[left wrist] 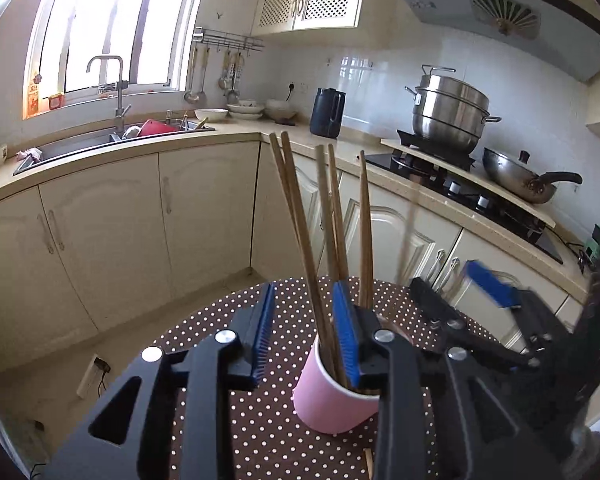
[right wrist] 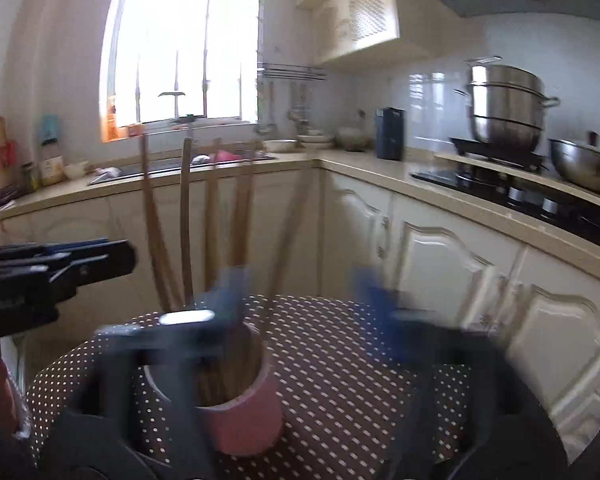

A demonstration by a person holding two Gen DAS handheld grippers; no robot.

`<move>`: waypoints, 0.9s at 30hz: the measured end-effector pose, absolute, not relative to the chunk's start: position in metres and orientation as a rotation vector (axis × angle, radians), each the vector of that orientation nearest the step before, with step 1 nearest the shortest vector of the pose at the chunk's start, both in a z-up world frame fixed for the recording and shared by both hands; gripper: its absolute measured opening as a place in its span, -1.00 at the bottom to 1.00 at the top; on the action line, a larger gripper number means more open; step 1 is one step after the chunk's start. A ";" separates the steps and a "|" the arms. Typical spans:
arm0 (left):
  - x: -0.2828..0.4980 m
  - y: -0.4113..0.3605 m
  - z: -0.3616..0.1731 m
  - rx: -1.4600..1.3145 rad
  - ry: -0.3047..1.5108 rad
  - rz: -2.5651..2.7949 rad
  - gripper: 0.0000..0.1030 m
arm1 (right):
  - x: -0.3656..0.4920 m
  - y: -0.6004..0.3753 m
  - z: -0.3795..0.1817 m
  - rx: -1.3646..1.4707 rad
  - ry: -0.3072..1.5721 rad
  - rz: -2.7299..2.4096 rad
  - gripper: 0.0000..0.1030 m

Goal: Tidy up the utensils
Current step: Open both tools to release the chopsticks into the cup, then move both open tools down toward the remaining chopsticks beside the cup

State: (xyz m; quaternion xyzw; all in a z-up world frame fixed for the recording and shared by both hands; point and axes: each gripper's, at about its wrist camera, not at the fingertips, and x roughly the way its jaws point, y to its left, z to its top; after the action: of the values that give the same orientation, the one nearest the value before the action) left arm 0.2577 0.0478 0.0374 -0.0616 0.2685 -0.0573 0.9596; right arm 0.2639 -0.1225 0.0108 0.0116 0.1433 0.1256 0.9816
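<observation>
A pink cup (left wrist: 332, 396) (right wrist: 244, 416) stands on a round table with a brown dotted cloth (left wrist: 260, 420) (right wrist: 340, 380). Several wooden chopsticks (left wrist: 300, 220) (right wrist: 186, 220) stand in the cup, fanned out. My left gripper (left wrist: 304, 336) hangs just over the cup's rim. Its blue pads are apart; two chopsticks pass between them near the right pad without being pinched. My right gripper (right wrist: 304, 296) is blurred and open wide just behind the cup, with one blurred chopstick (right wrist: 288, 236) leaning in the gap. Each gripper also shows in the other's view: the right gripper (left wrist: 448, 280) and the left gripper (right wrist: 116, 258).
Cream cabinets and an L-shaped counter (left wrist: 228, 128) lie behind the table. It carries a sink (left wrist: 100, 140), a black kettle (left wrist: 327, 112), a steel steamer pot (left wrist: 448, 112) and a wok (left wrist: 516, 176) on the stove. One loose stick (left wrist: 368, 460) lies on the cloth near me.
</observation>
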 end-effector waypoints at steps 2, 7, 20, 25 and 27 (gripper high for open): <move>0.254 0.047 0.036 -0.121 0.547 -0.113 -0.32 | 0.257 -0.129 0.013 0.023 0.292 0.223 0.49; 0.241 0.044 0.034 -0.113 0.545 -0.100 -0.25 | 0.242 -0.147 0.018 0.089 0.297 0.200 0.50; 0.196 0.037 0.035 -0.098 0.539 -0.079 -0.04 | 0.203 -0.182 0.029 0.269 0.389 0.266 0.83; 0.181 0.031 0.032 -0.076 0.538 -0.067 0.08 | 0.194 -0.191 0.017 0.359 0.491 0.315 0.83; 0.175 0.027 0.027 -0.066 0.546 -0.075 0.08 | 0.187 -0.195 0.011 0.381 0.504 0.311 0.83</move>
State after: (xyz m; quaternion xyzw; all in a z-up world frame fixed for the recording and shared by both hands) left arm 0.1751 0.0266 0.0272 -0.0325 0.2697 -0.0368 0.9617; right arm 0.1872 -0.1954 0.0106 0.1866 0.2468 0.1522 0.9387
